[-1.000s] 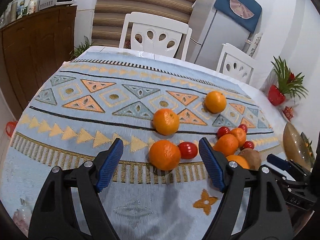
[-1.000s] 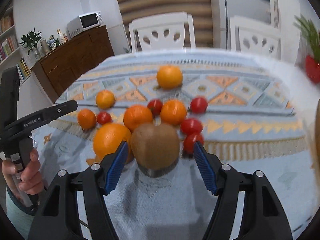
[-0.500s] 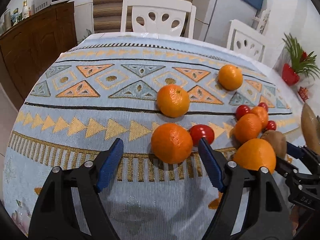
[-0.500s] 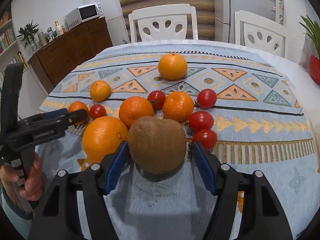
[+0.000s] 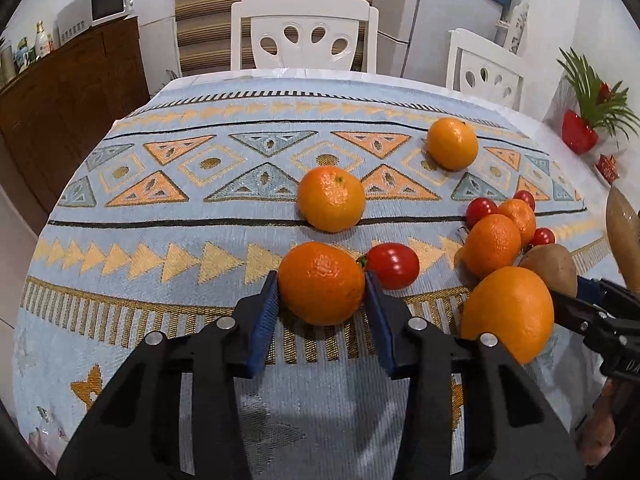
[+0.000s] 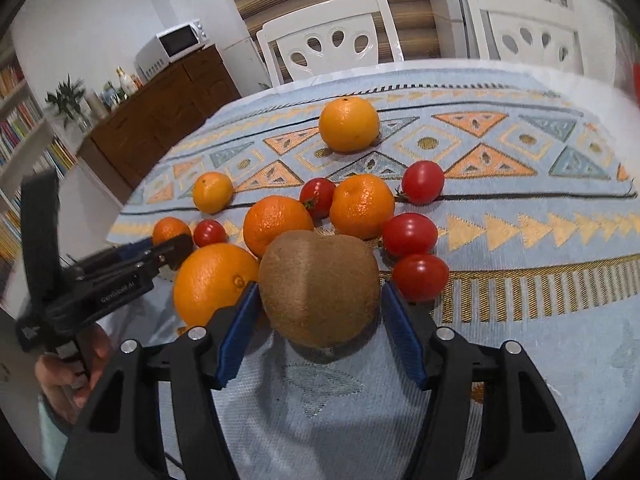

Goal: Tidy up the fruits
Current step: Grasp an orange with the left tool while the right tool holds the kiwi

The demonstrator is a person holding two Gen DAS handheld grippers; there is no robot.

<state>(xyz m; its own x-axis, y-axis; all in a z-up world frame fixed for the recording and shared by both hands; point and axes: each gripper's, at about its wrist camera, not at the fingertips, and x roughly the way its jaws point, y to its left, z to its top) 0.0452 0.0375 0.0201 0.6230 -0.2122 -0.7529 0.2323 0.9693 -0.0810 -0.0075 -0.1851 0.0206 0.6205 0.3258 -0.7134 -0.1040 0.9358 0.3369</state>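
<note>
Fruit lies loose on a patterned blue tablecloth (image 5: 192,216). My left gripper (image 5: 321,300) is shut on a tangerine (image 5: 321,282) near the front edge, a blue pad pressing each side. A cherry tomato (image 5: 392,266) touches that tangerine on the right. My right gripper (image 6: 320,312) is shut on a brown kiwi (image 6: 320,288) resting on the cloth. A large orange (image 6: 214,280) sits just left of the kiwi, and two tangerines (image 6: 278,224) lie behind it. In the right wrist view the left gripper (image 6: 160,252) shows at the left, with a hand holding it.
Several cherry tomatoes (image 6: 410,234) cluster right of the kiwi. Two more oranges (image 5: 452,148) lie farther back on the cloth. A wooden bowl (image 5: 624,232) stands at the table's right edge. White chairs (image 5: 304,36) stand behind the table, and a dark cupboard (image 5: 60,96) to the left.
My left gripper moved forward around the near tangerine and shut on it. My right gripper's pads closed in against the kiwi.
</note>
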